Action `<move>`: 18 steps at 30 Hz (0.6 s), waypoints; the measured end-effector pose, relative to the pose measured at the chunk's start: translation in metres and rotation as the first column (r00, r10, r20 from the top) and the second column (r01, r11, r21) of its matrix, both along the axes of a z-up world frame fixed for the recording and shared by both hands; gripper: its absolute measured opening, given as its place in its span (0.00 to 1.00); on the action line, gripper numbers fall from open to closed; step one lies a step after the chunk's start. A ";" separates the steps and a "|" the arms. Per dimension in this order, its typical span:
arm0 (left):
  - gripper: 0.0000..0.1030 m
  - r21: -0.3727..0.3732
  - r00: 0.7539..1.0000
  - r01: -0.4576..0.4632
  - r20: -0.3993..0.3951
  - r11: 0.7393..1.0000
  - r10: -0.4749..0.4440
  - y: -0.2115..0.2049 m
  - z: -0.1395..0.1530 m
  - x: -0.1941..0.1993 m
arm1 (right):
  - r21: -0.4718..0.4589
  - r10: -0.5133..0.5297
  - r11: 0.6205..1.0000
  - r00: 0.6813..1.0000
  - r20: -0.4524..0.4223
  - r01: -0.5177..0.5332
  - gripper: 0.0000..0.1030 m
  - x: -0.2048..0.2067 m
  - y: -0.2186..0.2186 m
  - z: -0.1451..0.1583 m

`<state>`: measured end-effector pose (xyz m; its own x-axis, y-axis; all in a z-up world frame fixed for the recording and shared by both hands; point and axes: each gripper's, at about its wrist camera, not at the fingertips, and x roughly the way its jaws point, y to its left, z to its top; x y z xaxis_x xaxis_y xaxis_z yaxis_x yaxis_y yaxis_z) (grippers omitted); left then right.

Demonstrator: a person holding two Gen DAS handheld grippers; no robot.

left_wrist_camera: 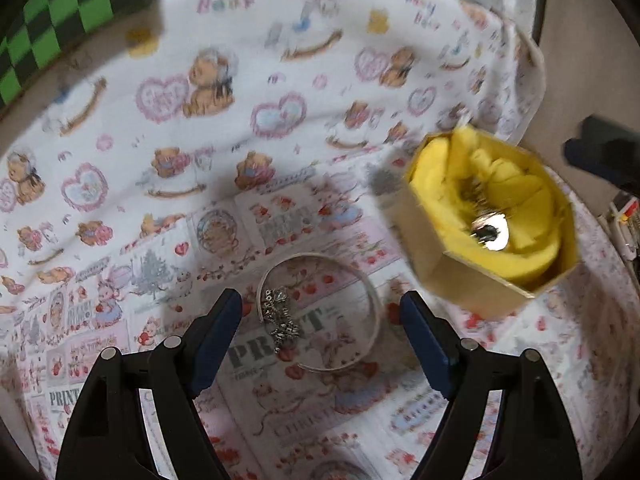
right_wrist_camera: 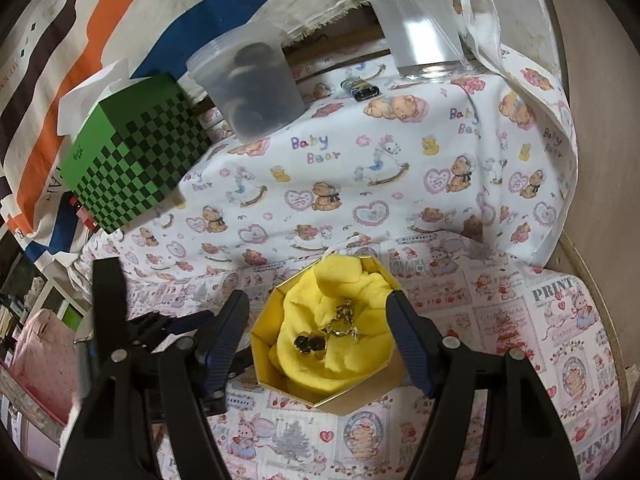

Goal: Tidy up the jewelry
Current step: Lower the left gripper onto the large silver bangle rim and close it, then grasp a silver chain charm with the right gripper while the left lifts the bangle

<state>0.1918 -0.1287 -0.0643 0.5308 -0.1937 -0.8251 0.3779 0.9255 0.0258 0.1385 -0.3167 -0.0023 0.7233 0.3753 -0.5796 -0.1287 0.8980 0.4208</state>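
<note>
Bangle framed by left tongs, box clasped by right

Jewelry is seen in two places. A bangle (left_wrist_camera: 320,312) with a charm cluster (left_wrist_camera: 280,316) lies flat on the printed cloth (left_wrist_camera: 200,128), framed by the left gripper (left_wrist_camera: 320,312), whose jaws are spread wide on either side of it; neither pad is seen touching it, and nothing is held. A gold box (left_wrist_camera: 488,216) lined with yellow cloth (left_wrist_camera: 516,196) is blurred at two o'clock from the bangle in the left view.

In the right view the box is seen between the fingers of the right gripper (right_wrist_camera: 318,332), and both pads are set against its walls. A gold chain (right_wrist_camera: 344,320) and a dark piece (right_wrist_camera: 308,344) are nested in the yellow lining. A green checkered box (right_wrist_camera: 136,152) stands at ten o'clock, a frosted tub (right_wrist_camera: 248,84) at eleven, and a clear container (right_wrist_camera: 420,20) at one.
</note>
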 end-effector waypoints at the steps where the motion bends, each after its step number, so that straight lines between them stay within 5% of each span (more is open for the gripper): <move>1: 0.76 -0.022 1.000 -0.002 -0.001 1.000 0.002 0.002 0.000 0.001 | 0.007 0.001 1.000 1.000 0.002 -0.001 0.67 -0.001 -0.001 0.001; 3: 0.60 -0.039 1.000 -0.025 0.007 0.999 0.025 0.007 0.001 0.003 | 0.000 -0.003 1.000 1.000 0.014 0.003 0.67 -0.002 -0.002 0.003; 10: 0.60 -0.123 0.995 -0.094 0.020 0.988 0.098 0.036 0.012 -0.002 | -0.002 -0.033 0.999 0.999 0.010 0.033 0.67 0.000 -0.007 0.002; 18: 0.60 -0.248 0.972 -0.122 0.166 0.961 0.167 0.075 0.062 -0.049 | -0.034 -0.027 0.999 1.000 0.003 0.027 0.67 0.003 -0.001 -0.003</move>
<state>0.1428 -0.0537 -0.0027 0.7056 -0.2796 -0.6511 0.2488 0.9581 -0.1419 0.1413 -0.3175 -0.0052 0.7343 0.3362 -0.5897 -0.1057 0.9148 0.3899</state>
